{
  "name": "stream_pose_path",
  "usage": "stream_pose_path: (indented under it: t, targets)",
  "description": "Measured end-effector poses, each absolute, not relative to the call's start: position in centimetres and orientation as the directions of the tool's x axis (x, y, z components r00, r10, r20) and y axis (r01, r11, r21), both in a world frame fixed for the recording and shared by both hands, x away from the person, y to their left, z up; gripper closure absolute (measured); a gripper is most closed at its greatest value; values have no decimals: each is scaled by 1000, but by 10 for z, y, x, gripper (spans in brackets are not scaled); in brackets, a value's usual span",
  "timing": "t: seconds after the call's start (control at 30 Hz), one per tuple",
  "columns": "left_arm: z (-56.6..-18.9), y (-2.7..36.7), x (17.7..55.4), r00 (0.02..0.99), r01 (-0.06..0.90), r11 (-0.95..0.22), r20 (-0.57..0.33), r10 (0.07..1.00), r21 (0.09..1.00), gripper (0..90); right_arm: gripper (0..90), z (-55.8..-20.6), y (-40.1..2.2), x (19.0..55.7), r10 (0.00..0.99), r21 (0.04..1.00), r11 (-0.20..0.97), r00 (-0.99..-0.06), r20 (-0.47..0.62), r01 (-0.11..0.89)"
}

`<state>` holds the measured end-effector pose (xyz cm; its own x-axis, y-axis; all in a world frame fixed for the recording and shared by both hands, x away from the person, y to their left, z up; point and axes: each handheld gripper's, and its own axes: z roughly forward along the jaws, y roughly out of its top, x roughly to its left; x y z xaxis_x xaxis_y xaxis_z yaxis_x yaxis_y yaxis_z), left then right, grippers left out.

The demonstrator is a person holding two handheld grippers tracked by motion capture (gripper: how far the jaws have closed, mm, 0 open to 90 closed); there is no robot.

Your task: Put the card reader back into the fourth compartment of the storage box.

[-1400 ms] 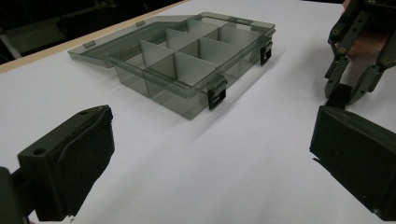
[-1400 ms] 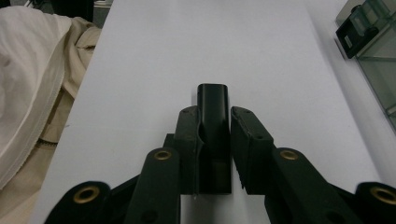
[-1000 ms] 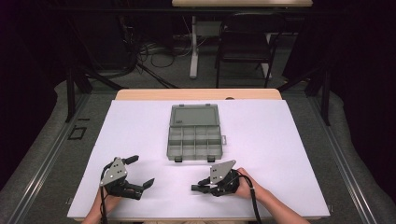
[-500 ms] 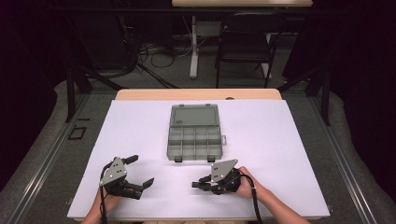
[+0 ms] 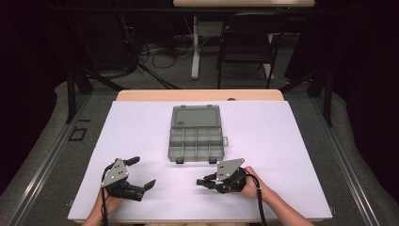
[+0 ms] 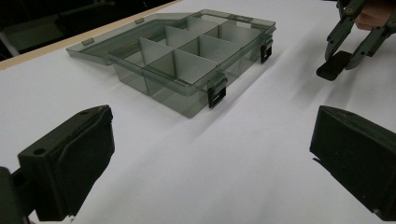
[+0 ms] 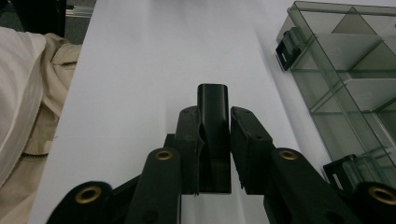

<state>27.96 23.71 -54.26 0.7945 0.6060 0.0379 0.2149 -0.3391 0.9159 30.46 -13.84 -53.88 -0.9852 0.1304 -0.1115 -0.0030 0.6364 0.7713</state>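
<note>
Clear smoky plastic makes the open, empty box [image 5: 196, 137] look light, stiff and slippery, best taken by a side wall; left gripper [image 5: 139, 174] gapes, right gripper [image 5: 203, 181] is closed on nothing.

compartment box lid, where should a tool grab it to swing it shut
On the clear grey plastic compartment box, grip the free far edge of the flat-lying open lid, coming from the far side. That rim is thin enough for jaws, and the hinge runs along the tray, so lifting that edge swings it over toward the two black latches.
</note>
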Motion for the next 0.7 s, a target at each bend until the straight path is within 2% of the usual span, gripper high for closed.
stream_pose_path:
  t: [0.7]
  targets:
    - [-542,239,278,790,214,-337,40,612,917,1,733,-534,-157,307,204,773,634,-972,-121,37]
